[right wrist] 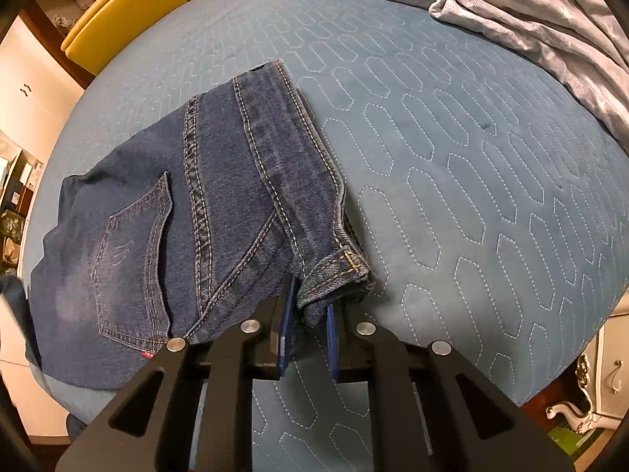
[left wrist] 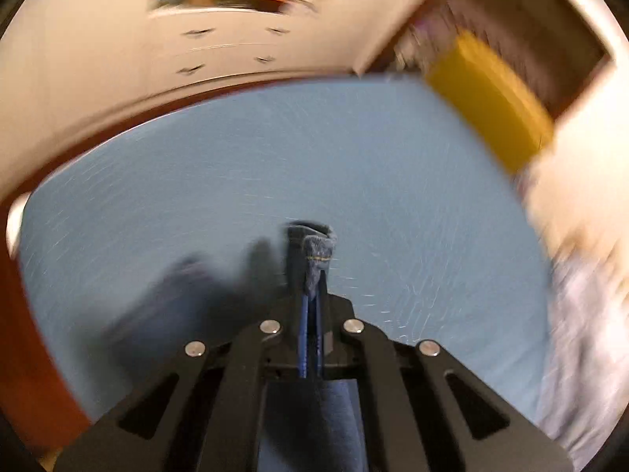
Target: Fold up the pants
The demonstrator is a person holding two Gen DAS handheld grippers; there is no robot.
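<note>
Dark blue jeans (right wrist: 177, 228) lie on the blue quilted bed (right wrist: 452, 181), seat side up with a back pocket (right wrist: 133, 259) showing, waistband toward me. My right gripper (right wrist: 308, 314) is shut on the waistband corner (right wrist: 338, 275) near the bed's front edge. In the blurred left wrist view, my left gripper (left wrist: 312, 275) is shut on a bunched piece of the jeans (left wrist: 318, 253), held above the bed (left wrist: 354, 165). More denim hangs below its fingers (left wrist: 310, 401).
A yellow chair (right wrist: 122, 11) stands by the bed's far left side; it also shows in the left wrist view (left wrist: 491, 106). A grey star-print blanket (right wrist: 530, 19) lies at the far right. A white ornate nightstand (right wrist: 593, 389) sits at lower right. White drawers (left wrist: 220, 47) stand beyond the bed.
</note>
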